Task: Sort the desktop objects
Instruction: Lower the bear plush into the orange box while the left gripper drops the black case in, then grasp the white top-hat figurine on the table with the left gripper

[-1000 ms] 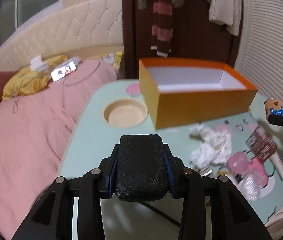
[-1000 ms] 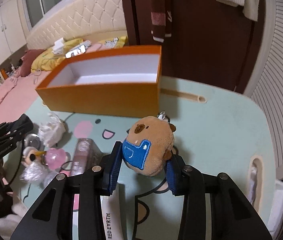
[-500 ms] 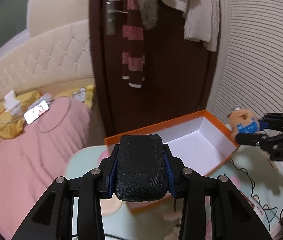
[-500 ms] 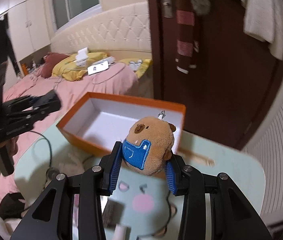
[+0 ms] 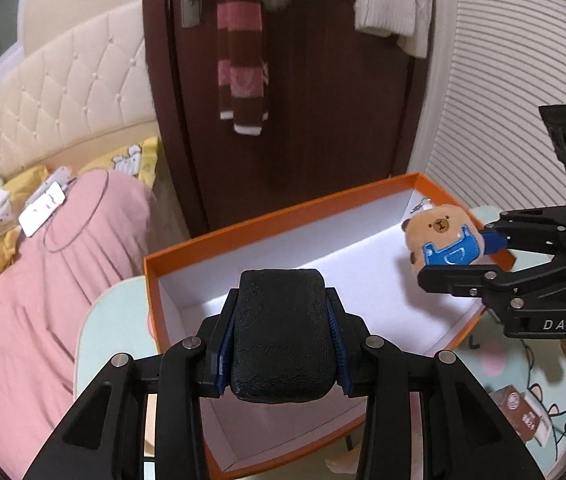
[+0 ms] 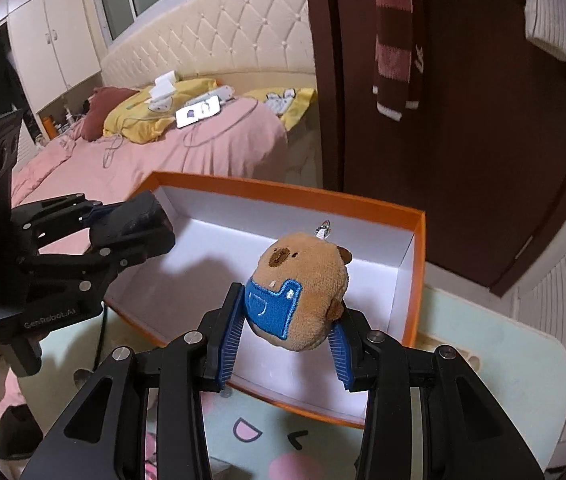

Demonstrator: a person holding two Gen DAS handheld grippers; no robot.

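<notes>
An orange box (image 5: pixel 279 210) with a white inside stands open on the mint table; it also shows in the right wrist view (image 6: pixel 283 194). My left gripper (image 5: pixel 281 340) is shut on a black textured pouch (image 5: pixel 281 332) and holds it above the box's near left part; the pouch also shows in the right wrist view (image 6: pixel 139 220). My right gripper (image 6: pixel 289 332) is shut on a brown capybara plush (image 6: pixel 303 288) with a blue bib, held above the box's right part. The plush also shows in the left wrist view (image 5: pixel 443 240).
The mint table (image 6: pixel 495 352) has a cartoon face print. A brown packet (image 5: pixel 519 416) lies on it at the right. A pink bed (image 5: pixel 43 280) with a phone and cables is to the left. A dark door (image 5: pixel 315 100) with hung clothes stands behind the box.
Both grippers have risen and moved over the orange box with their objects. The plush went from beside the box's right rim to above its inside. The pouch now hangs over the box.
</notes>
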